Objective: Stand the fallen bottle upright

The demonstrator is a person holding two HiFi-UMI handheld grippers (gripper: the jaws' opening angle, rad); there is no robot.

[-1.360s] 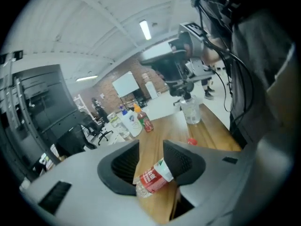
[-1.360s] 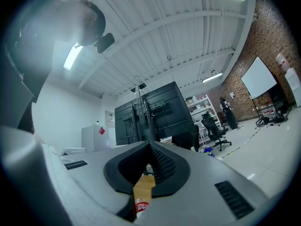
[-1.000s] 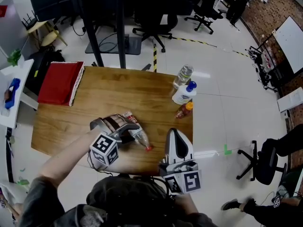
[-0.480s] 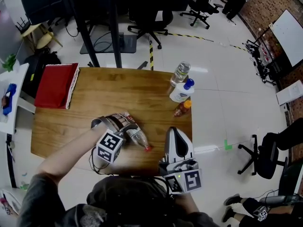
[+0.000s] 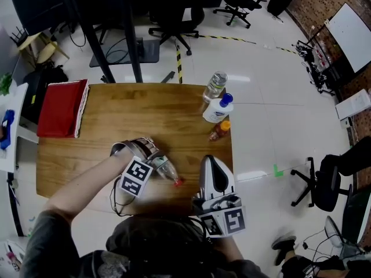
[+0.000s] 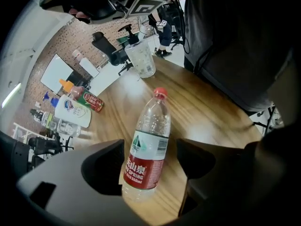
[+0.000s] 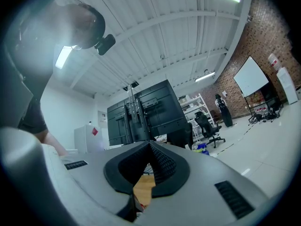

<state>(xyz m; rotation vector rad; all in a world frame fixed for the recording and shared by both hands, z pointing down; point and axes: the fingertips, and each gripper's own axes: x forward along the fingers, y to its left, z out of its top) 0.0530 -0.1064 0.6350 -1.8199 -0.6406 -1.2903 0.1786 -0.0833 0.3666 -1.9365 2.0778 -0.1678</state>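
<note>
The fallen bottle is clear plastic with a red label and red cap. It lies on its side on the wooden table, near the front edge, cap toward the right. My left gripper points steeply down over it. In the left gripper view the bottle lies between the jaws of the left gripper, which have just been opening and stand wide; the pads do not press on it. My right gripper hovers to the bottle's right; its jaws are shut on nothing in the right gripper view.
At the table's right edge stand a clear water bottle, a white bottle with a blue cap and a small orange-capped bottle. A red folder lies at the left end. Office chairs stand around on the floor.
My left gripper has sunk lower over the bottle and tipped more steeply downward. The bottle still lies in the same spot. The right gripper has barely shifted.
</note>
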